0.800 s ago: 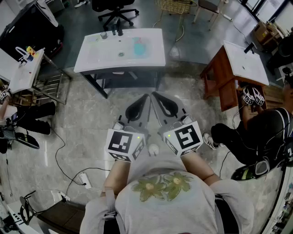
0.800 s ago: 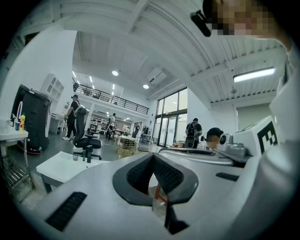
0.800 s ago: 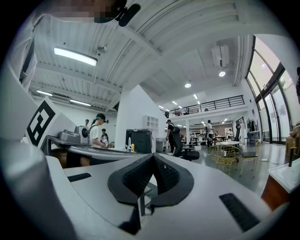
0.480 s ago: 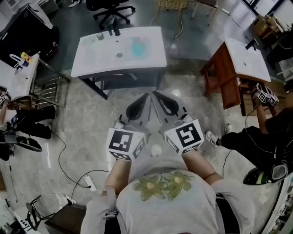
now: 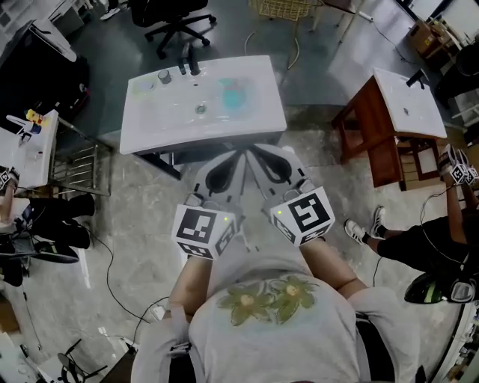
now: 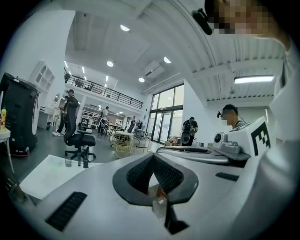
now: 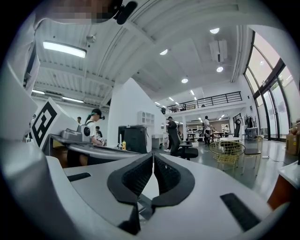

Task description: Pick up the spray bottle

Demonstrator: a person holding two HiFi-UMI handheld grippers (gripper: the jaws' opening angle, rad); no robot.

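Observation:
A white sink-top table (image 5: 254, 112) stands ahead of me. At its far left edge are a clear glass (image 5: 164, 75) and two dark upright things (image 5: 188, 67); which of them is the spray bottle I cannot tell. A teal patch (image 5: 233, 94) lies in the basin. In the left gripper view the dark things (image 6: 84, 159) stand far off on the table. My left gripper (image 5: 238, 155) and right gripper (image 5: 253, 153) are held level, side by side, over the table's near edge. Both are shut and hold nothing: left gripper (image 6: 153, 157), right gripper (image 7: 153, 155).
A wooden stand with a white sink top (image 5: 408, 105) stands at the right. A black office chair (image 5: 168, 15) and a wire basket (image 5: 284, 7) are behind the table. Cables (image 5: 105, 262) trail over the floor at the left. A person (image 5: 419, 247) sits low at the right.
The table has come closer, and both grippers now reach its near edge instead of hanging over the floor. Their jaws stay shut. The person at the right has shifted.

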